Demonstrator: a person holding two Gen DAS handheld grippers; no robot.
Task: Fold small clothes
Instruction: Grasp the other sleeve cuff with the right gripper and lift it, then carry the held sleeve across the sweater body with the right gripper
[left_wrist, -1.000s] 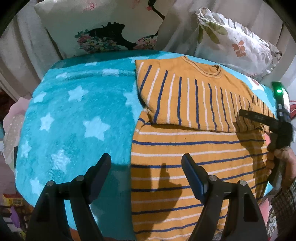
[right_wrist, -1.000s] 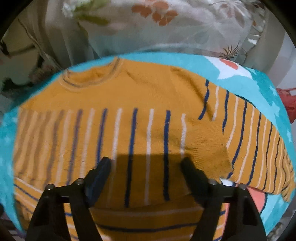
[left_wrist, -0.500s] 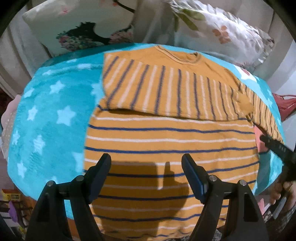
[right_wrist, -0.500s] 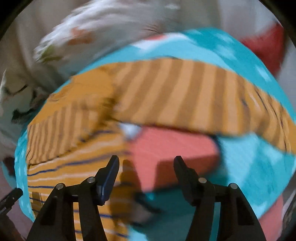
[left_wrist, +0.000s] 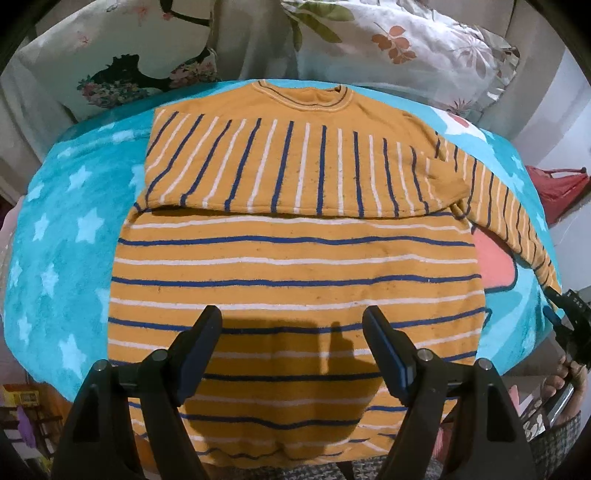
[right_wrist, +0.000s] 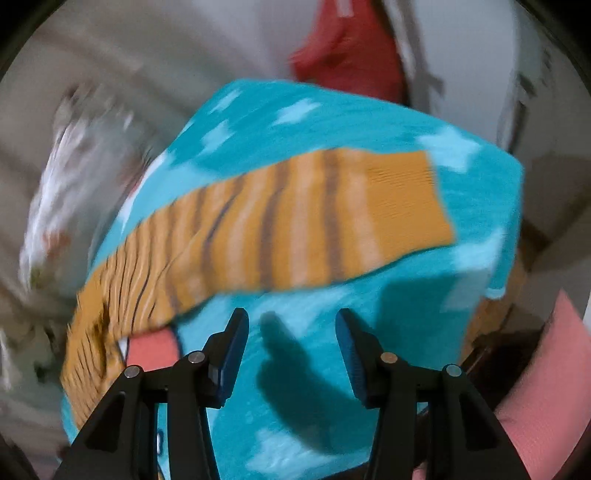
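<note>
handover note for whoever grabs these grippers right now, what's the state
Left gripper: open, empty, over the sweater's lower body.
Right gripper: open, fingers have just been closing, nothing between them; over the blanket near the spread sleeve.
Done: one sleeve folded across the chest.
Left: fold the spread sleeve in, then fold the body up.

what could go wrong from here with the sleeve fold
The loose sleeve lies out across the blanket toward its edge; a shallow pinch by the right gripper, now open over bare blanket, may catch blanket instead. Dragging the sleeve could also shift the sweater, whose other sleeve is already folded.
</note>
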